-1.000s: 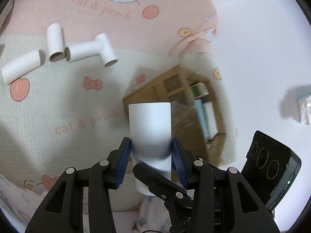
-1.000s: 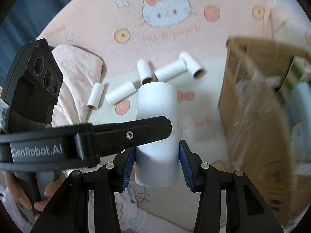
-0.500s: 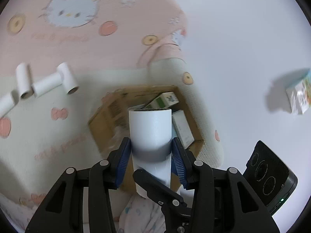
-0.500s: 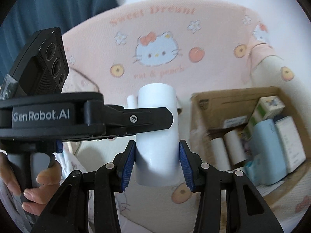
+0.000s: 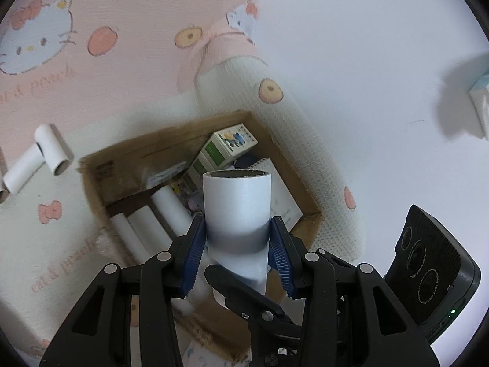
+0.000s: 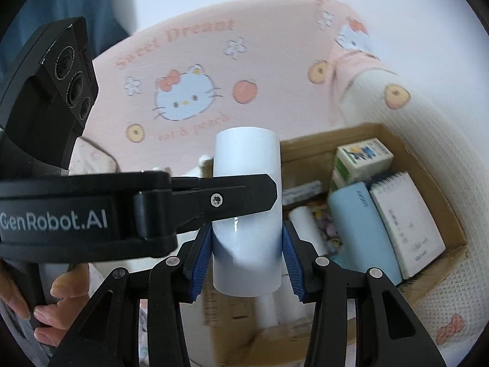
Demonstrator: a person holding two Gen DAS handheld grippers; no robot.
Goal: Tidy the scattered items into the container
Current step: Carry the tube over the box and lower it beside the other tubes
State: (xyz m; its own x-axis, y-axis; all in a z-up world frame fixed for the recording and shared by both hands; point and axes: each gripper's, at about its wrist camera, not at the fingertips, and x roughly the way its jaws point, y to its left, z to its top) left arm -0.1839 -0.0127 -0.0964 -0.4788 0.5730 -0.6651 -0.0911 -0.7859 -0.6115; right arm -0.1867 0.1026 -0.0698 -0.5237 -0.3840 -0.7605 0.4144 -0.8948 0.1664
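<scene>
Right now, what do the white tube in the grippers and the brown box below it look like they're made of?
White tube: probably cardboard with a smooth, slightly glossy white wrap; its open end shows a thin dark wall, and the right wrist view catches a small glint on it.
Brown box: corrugated cardboard, matte kraft brown, with thick raw-edged walls and faint print.

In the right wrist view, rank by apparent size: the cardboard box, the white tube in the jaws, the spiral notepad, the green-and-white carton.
1. cardboard box
2. white tube, though it sits nearest the camera, so it looks bigger than it is
3. spiral notepad
4. green-and-white carton
</scene>
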